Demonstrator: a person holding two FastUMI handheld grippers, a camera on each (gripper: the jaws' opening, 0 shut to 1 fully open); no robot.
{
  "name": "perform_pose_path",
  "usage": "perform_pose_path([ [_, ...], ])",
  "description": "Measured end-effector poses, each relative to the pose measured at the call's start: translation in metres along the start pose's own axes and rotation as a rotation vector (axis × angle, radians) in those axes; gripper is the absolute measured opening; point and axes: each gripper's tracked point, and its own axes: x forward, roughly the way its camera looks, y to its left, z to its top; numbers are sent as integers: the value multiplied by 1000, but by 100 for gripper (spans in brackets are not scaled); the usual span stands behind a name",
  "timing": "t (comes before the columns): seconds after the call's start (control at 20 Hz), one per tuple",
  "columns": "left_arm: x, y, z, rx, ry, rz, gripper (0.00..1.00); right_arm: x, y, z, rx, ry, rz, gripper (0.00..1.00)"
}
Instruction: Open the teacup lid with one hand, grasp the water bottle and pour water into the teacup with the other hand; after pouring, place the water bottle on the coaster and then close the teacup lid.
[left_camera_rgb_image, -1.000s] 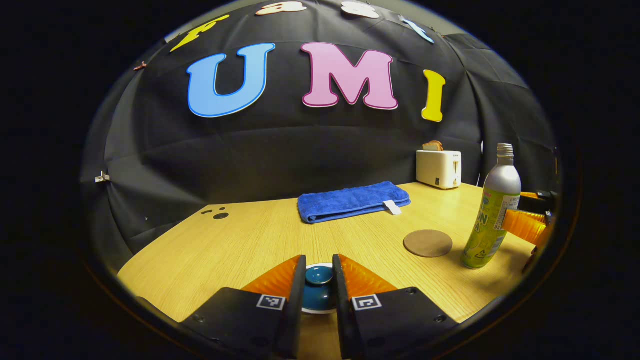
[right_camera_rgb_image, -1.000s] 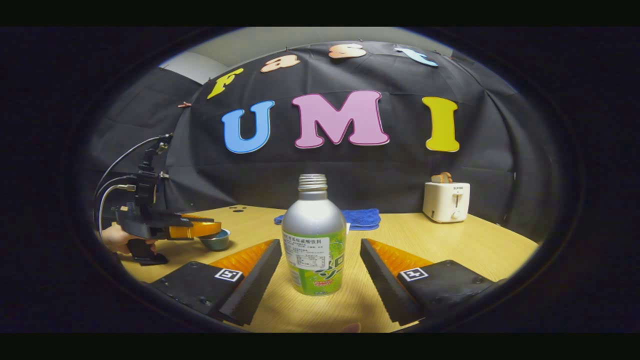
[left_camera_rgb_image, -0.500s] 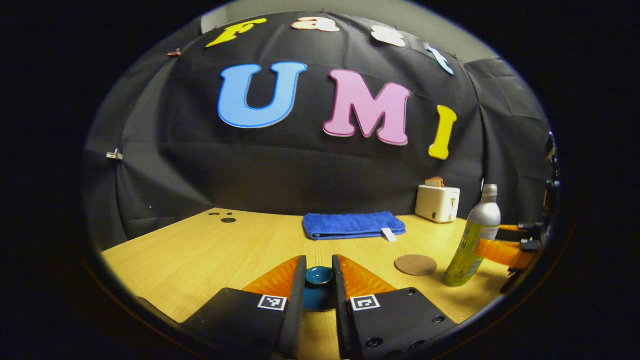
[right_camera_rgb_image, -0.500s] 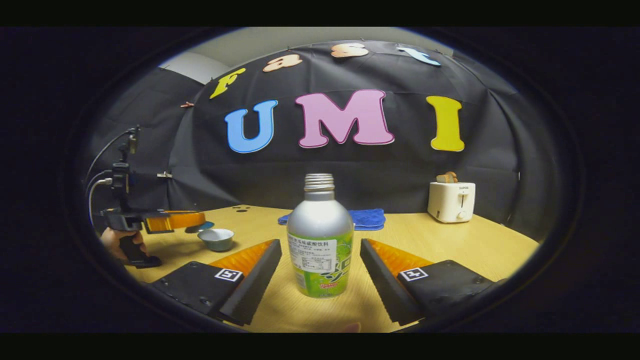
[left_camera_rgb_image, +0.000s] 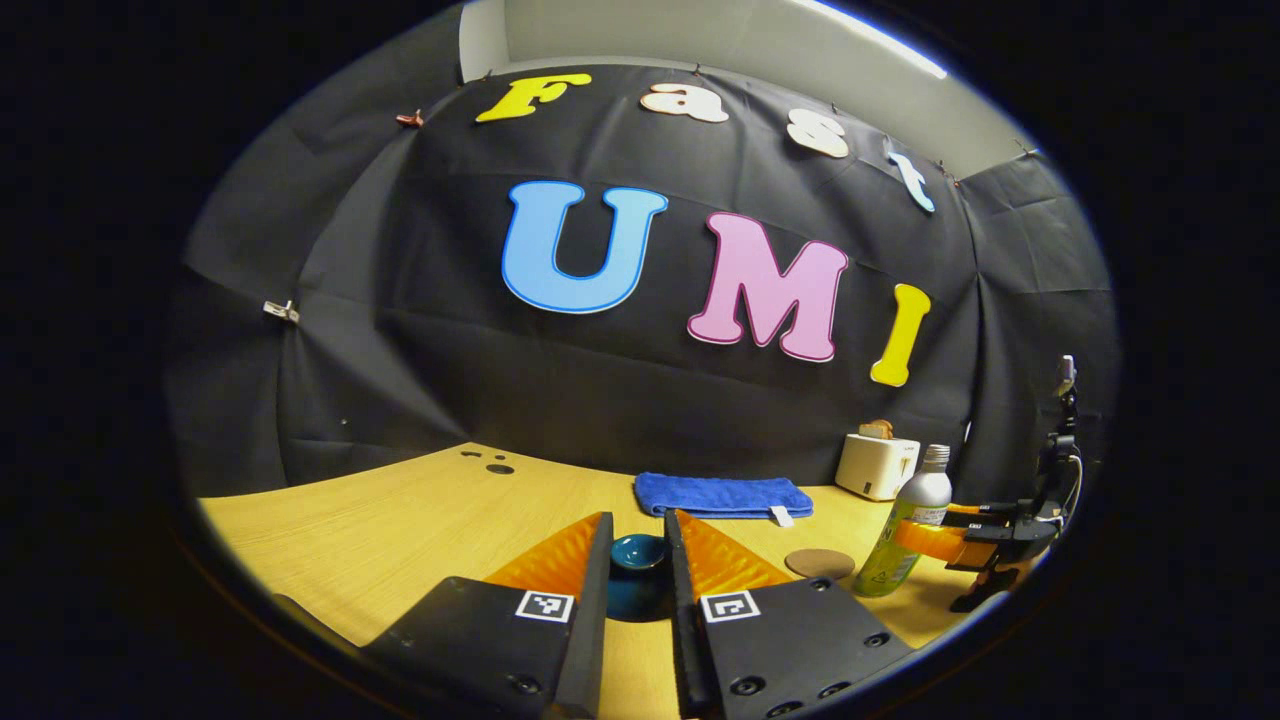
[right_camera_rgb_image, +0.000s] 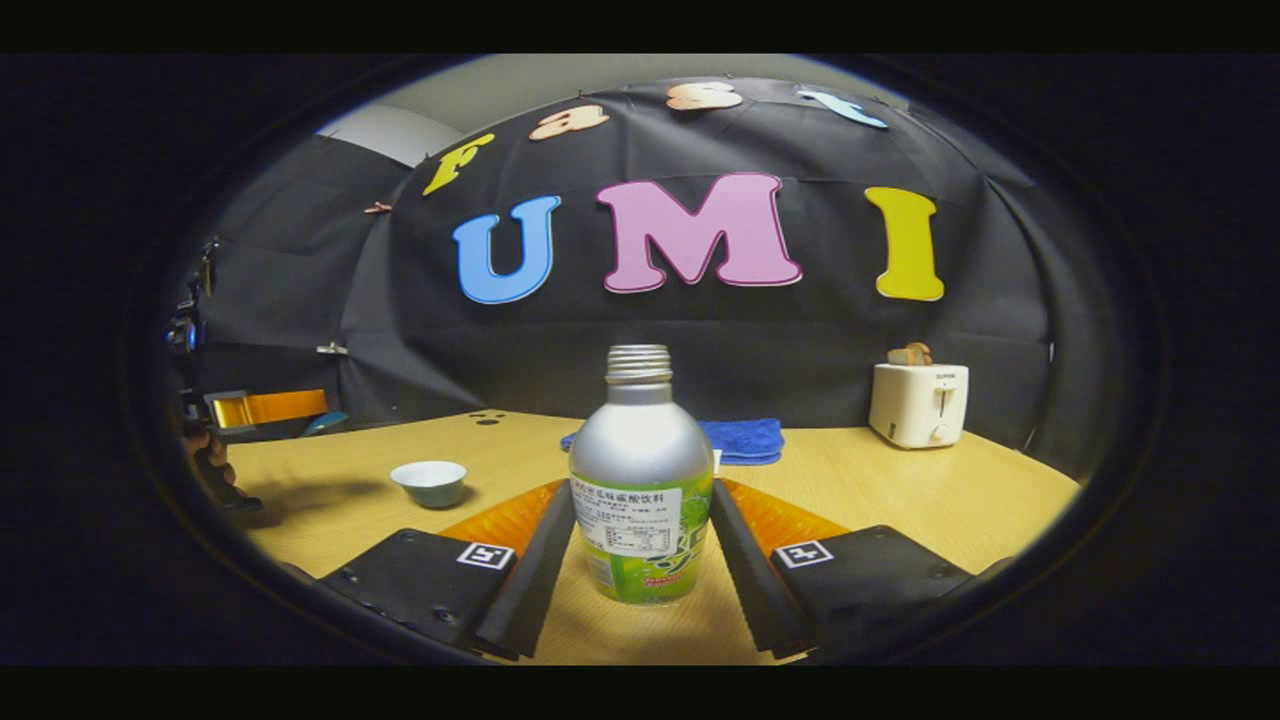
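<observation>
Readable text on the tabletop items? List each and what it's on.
Nothing can be quoted as read.
Water bottle: printed label, too small and blurred to read.
Toaster: a small mark near the top of its front, too small to read.
Other tabletop items: no text seen.

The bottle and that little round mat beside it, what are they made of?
The silver bottle with green label looks like brushed aluminium: matte metallic sheen, threaded metal neck, printed wrap. The flat brown round coaster seems cork or fibreboard: dull, even tan surface, though that's uncertain.
</observation>
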Motion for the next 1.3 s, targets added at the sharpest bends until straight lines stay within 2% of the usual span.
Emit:
perform_pose_path([
  [0.05,-2,2,-1,-7,14,-6,34,1,1,1,-8,5,-2,78],
  [0.1,-3,7,-1,-16,20,-5,32,1,1,2,-35,13,-8,79],
  [0.2,-4,17,2,-34,18,5,32,2,3,17,-136,8,-30,78],
  [0.3,-5,22,1,-41,30,4,32,6,8,36,-296,-2,-45,78],
  [0.45,-7,30,7,-44,25,7,32,15,16,60,-609,-7,-64,79],
  [0.55,-9,34,11,-49,20,11,32,29,37,68,-784,6,-38,78],
  [0.75,-11,39,15,-73,15,9,32,50,72,46,-1016,67,53,78],
  [0.95,-9,44,13,-89,22,13,32,61,94,25,-1285,71,96,78],
  [1.1,-11,50,14,-110,20,7,32,59,108,9,-1421,77,136,78],
  [1.15,-11,52,14,-114,21,7,32,56,112,6,-1464,73,146,75],
  [1.2,-11,53,14,-118,22,8,32,52,116,2,-1506,67,156,78],
  [1.3,-10,54,13,-125,24,7,32,45,119,-11,-1569,65,175,78],
])
